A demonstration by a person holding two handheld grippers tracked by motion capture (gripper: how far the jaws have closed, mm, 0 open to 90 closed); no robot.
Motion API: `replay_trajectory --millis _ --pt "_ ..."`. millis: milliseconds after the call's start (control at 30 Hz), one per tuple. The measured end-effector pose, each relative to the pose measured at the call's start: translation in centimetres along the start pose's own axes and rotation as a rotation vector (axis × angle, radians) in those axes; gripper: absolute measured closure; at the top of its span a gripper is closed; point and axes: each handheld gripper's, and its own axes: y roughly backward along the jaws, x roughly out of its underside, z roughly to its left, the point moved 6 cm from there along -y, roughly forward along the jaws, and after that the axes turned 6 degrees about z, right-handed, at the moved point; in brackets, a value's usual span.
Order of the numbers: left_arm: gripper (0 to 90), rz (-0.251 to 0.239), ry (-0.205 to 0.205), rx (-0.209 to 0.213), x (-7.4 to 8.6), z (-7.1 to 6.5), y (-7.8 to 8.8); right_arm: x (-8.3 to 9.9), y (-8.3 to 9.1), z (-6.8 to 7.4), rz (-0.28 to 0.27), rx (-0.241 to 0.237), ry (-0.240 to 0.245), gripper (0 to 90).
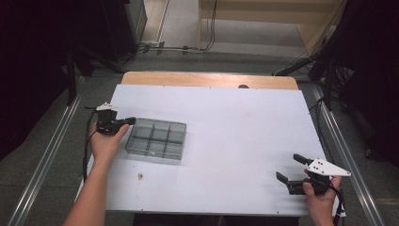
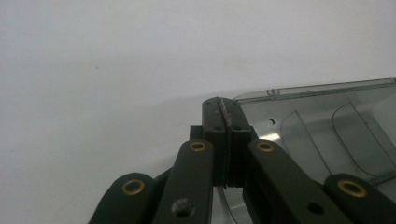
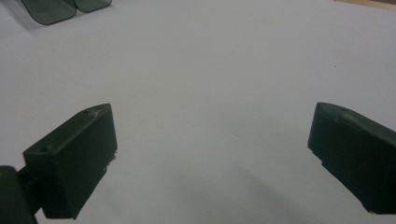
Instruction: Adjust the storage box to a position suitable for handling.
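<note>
Left of centre in the high view, a smoky clear compartment tray [image 1: 156, 138] lies on the white table [image 1: 235, 141]. At its upper left corner, the left gripper [image 1: 129, 121] has its jaws pressed together, seemingly pinching the tray's rim. Well apart, at the lower right of the frame, the right gripper [image 1: 291, 168] rests with jaws spread wide, nothing between them. A small brass-coloured bit [image 1: 140, 176] sits near the table's lower left.

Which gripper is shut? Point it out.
The left gripper, at the corner of the clear compartment box: its jaws are pressed together. The right gripper, over bare table near the front right, has its jaws wide apart.
</note>
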Motion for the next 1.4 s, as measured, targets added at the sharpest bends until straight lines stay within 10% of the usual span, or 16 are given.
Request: replay_trajectory --millis 1400 --pt "90.0 0.102 -0.145 0.142 0.9 -8.9 -1.8 0.0 0.0 0.1 0.006 0.006 0.009 0.0"
